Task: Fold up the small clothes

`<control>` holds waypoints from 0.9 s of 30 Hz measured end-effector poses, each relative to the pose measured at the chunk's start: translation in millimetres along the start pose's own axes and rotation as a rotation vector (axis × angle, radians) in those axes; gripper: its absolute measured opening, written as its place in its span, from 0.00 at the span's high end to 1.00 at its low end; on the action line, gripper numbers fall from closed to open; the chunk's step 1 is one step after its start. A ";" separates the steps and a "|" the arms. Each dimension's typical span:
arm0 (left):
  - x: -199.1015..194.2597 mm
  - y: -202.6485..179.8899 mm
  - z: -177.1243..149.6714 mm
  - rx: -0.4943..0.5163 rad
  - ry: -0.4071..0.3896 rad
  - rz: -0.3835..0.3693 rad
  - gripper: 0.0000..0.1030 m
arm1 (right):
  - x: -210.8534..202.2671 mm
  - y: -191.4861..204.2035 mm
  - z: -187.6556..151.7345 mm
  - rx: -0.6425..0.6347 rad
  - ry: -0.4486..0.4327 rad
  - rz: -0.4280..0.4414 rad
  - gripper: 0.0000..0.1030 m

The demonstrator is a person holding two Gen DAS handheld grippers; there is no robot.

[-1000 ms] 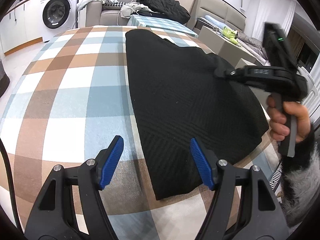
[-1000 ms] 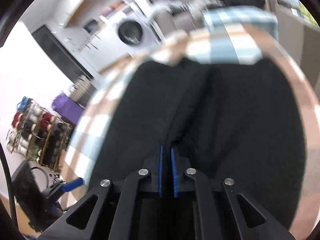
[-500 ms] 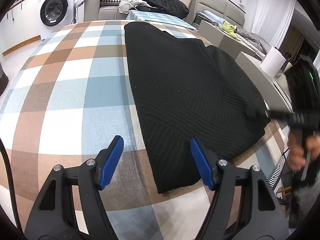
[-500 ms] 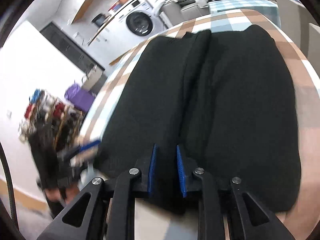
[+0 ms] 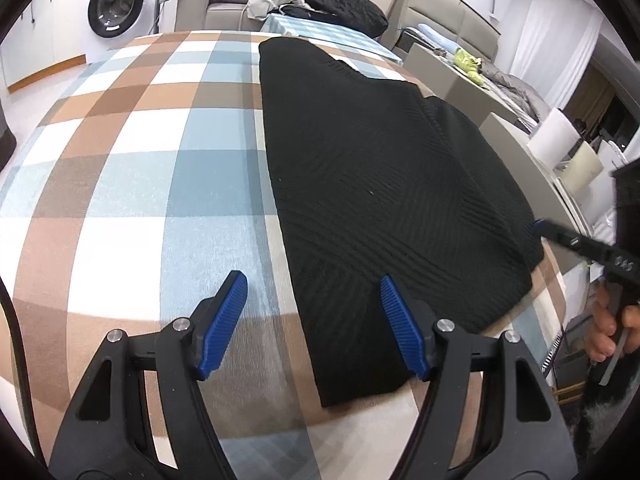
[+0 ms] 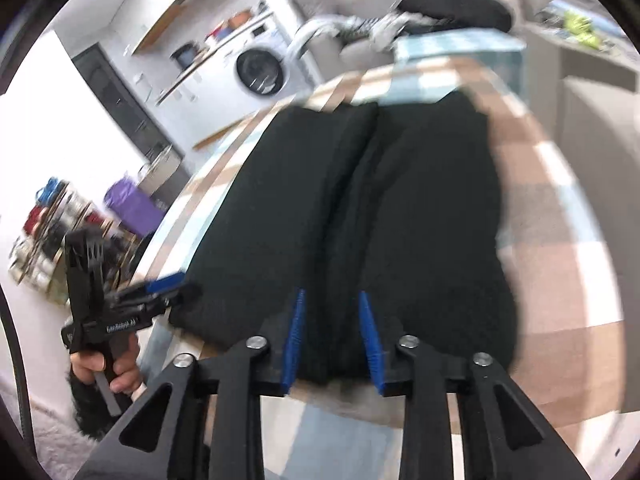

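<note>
Now your right gripper (image 6: 332, 336) has let go, jaws parted over the near edge of the black garment (image 5: 384, 184), folded lengthwise on the checked tablecloth (image 5: 132, 152); left gripper (image 5: 312, 320) waits open, so cross-fold next

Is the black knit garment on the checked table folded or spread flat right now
Folded. The black knit garment shows a lengthwise crease with two layered halves, lying as a narrow strip on the checked tablecloth.
</note>
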State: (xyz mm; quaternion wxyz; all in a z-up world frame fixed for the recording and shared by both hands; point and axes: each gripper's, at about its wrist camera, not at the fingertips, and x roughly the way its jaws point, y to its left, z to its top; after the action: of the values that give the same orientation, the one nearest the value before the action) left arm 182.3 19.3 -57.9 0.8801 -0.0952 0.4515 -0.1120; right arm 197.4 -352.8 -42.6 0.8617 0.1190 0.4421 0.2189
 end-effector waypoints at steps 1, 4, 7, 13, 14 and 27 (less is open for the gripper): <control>3.3 -2.5 3.8 0.009 -0.002 0.020 0.35 | -6.8 -5.9 1.4 0.013 -0.032 -0.044 0.58; 12.8 -6.6 13.0 0.013 0.002 0.034 0.35 | -16.5 -23.1 3.3 0.045 -0.068 -0.197 0.57; 22.4 -8.5 23.6 -0.006 -0.002 0.031 0.35 | -16.6 -35.8 1.0 0.068 -0.067 -0.253 0.57; 36.9 -6.5 41.7 -0.084 -0.029 0.012 0.53 | 6.9 -46.1 6.1 0.083 -0.032 -0.245 0.57; 37.9 -5.9 43.8 -0.095 -0.038 0.014 0.58 | 12.9 -41.7 8.3 0.085 -0.032 -0.267 0.57; 27.2 7.4 42.4 -0.105 -0.101 0.060 0.91 | 50.1 -21.5 18.9 0.033 0.005 -0.251 0.77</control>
State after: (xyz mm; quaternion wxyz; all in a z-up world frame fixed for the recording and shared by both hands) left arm 233.1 21.5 -56.7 0.8984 -0.1335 0.4144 -0.0570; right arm 244.4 -347.7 -75.8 0.8791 0.0762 0.4592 0.1024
